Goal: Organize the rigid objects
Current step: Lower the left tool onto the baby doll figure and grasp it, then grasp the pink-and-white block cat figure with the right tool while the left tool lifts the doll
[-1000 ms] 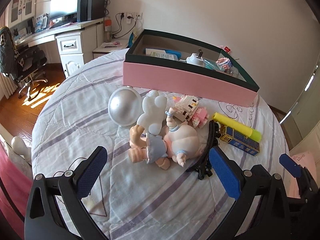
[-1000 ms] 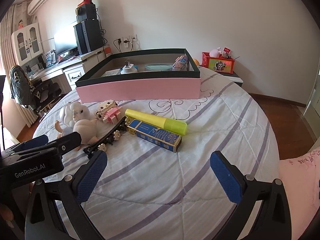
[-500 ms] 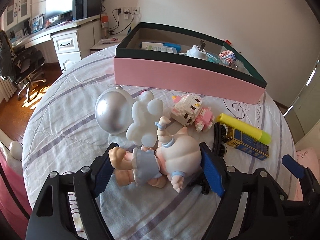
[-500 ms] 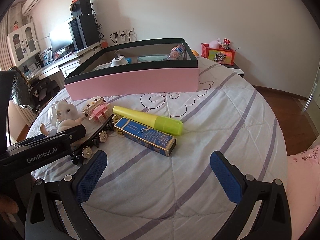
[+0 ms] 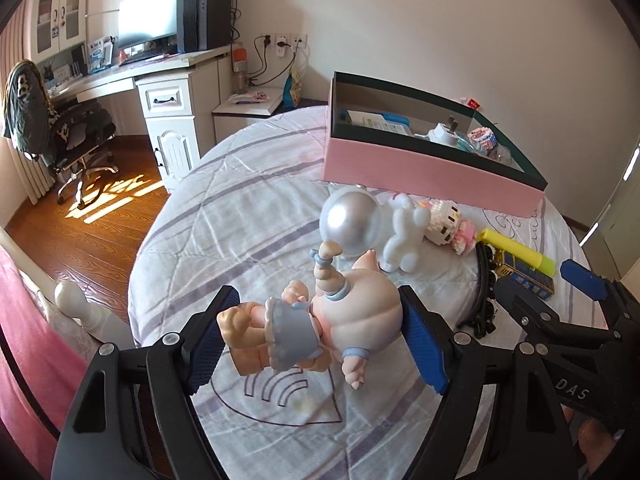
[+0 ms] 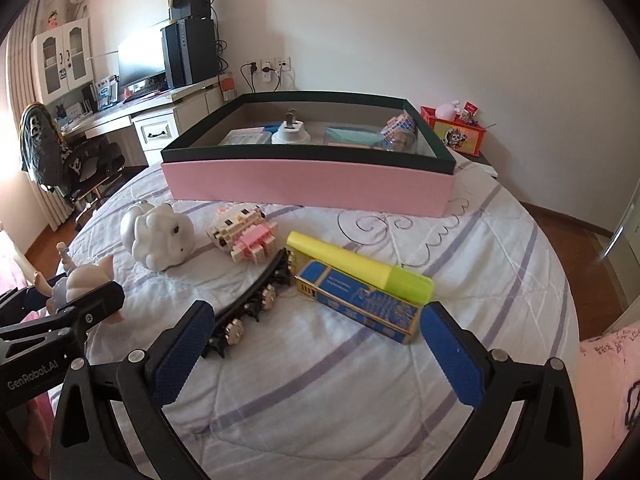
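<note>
Partly hidden behind left gripper (image 6: 60, 312), doll (image 6: 86, 276)

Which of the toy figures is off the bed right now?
The chubby pig-like figure, clamped in the left gripper. The silver-helmet astronaut and the block-built kitty lie on the quilt near the pink box.

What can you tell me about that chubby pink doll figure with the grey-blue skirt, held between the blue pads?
The chubby pink doll figure looks like glossy plastic, with a round pale belly, a grey-blue ruffled skirt, tan legs and blue cuffs. It lies sideways, one arm raised, lifted above the striped bedspread. The left gripper clamps it: one pad at its legs, the other against its belly.
</note>
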Available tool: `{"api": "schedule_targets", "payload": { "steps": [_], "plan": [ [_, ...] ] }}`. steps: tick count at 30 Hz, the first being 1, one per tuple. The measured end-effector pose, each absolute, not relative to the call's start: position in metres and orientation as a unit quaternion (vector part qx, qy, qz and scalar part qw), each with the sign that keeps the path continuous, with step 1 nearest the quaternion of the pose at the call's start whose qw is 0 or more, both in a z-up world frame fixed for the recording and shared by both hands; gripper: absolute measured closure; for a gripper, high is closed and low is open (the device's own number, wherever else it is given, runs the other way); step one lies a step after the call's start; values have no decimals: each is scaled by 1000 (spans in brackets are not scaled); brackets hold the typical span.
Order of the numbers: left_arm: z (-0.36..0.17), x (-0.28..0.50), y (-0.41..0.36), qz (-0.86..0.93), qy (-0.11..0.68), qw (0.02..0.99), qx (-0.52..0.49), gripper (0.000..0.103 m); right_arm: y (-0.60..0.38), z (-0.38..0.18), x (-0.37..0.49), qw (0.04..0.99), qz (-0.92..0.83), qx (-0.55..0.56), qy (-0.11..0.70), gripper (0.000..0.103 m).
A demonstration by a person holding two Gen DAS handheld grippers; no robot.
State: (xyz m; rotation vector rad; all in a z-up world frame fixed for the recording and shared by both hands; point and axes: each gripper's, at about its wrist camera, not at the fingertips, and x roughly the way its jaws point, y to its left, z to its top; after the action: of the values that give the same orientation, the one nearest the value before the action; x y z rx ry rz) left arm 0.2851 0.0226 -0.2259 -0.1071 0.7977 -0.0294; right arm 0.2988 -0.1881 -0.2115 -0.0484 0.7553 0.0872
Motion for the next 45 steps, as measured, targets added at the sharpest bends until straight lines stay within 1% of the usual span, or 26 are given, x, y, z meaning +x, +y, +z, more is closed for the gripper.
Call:
{"api": "schedule_targets", "payload": {
  "steps": [7,12,13,15,16,17,20,25,28,38,45],
  "plan": [
    [-222,298,35,-8,375,926,-47,22,-151,-210,335,920,77,-93,372,0],
    [-226,310,35,-11,380,924,-45,22,-138,-217,360,908,114,-116,386,0],
    [-227,312,35,-12,379,924,-44,22,-137,-219,364,906,119,-120,387,1],
    [-227,314,34,-13,379,924,-41,22,-136,-226,371,898,131,-119,403,10],
    [-227,316,33,-14,379,925,-37,22,-135,-229,373,895,139,-115,408,19],
    [-228,317,32,-15,379,925,-34,22,-136,-232,376,891,146,-113,416,31],
    [-228,319,29,-20,380,924,-34,22,-134,-235,375,886,165,-107,420,43],
    [-224,316,21,-25,377,926,-28,22,-137,-232,368,888,179,-98,411,43],
    [-214,309,18,-28,365,930,-29,22,-147,-217,358,901,177,-82,387,43],
    [-161,260,-4,-47,288,956,-21,22,-192,-151,282,949,139,-18,283,43],
    [-125,217,-28,-54,233,971,-2,22,-215,-118,231,966,113,8,232,43]
  ]
}}
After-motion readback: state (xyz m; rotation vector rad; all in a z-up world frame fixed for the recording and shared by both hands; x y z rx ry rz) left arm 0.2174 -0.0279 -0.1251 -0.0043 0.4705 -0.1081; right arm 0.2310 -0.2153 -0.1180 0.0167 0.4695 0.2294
